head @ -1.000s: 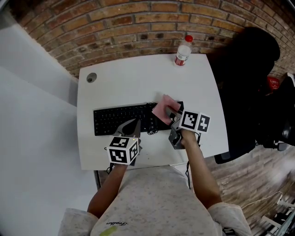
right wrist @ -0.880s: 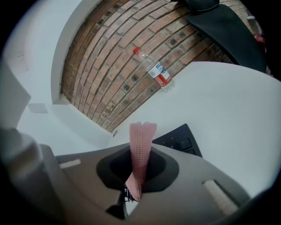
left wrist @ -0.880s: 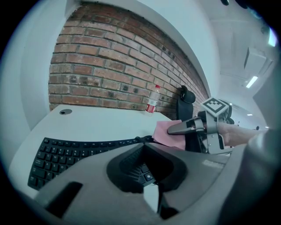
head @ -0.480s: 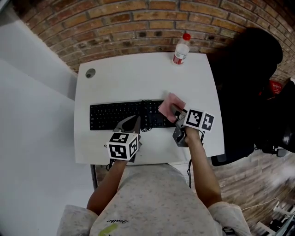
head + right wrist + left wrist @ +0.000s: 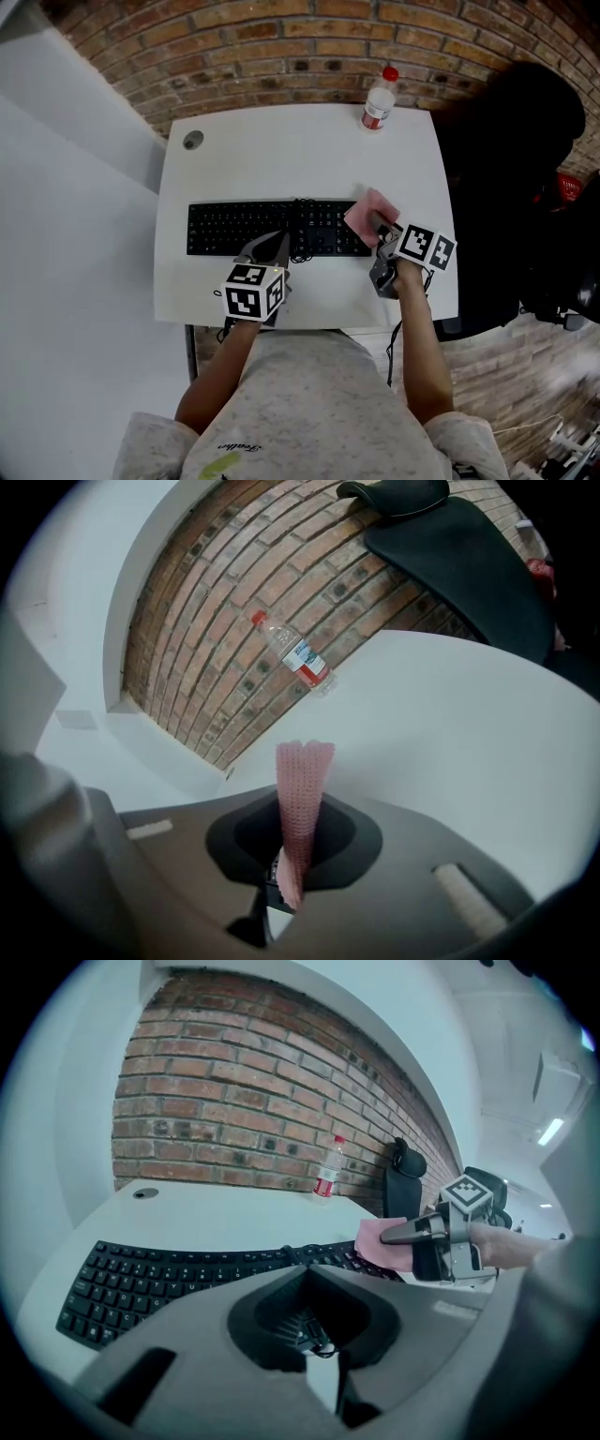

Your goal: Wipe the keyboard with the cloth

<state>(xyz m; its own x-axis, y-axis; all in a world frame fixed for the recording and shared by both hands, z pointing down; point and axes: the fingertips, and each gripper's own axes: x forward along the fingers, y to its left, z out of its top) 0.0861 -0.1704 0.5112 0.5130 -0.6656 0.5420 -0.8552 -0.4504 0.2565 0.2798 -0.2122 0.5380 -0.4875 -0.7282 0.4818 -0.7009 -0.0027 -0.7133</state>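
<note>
A black keyboard [image 5: 262,228] lies across the white desk [image 5: 300,155]. My right gripper [image 5: 378,225] is shut on a pink cloth [image 5: 367,210], which hangs over the keyboard's right end. In the right gripper view the cloth [image 5: 302,775] stands as a narrow folded strip pinched between the jaws of that gripper [image 5: 298,806]. My left gripper [image 5: 274,246] is shut with nothing in it, its tips over the keyboard's front edge near the middle. The left gripper view shows the keyboard [image 5: 159,1274], the cloth [image 5: 380,1239] and the other gripper beside it.
A plastic water bottle [image 5: 379,101] with a red cap stands at the desk's far right edge by the brick wall. A round cable hole [image 5: 192,141] sits at the far left corner. A black office chair [image 5: 511,169] stands right of the desk.
My right gripper has slid the cloth to the right along the keyboard, from its right part to its right end. The left gripper has stayed at the keyboard's front edge.
</note>
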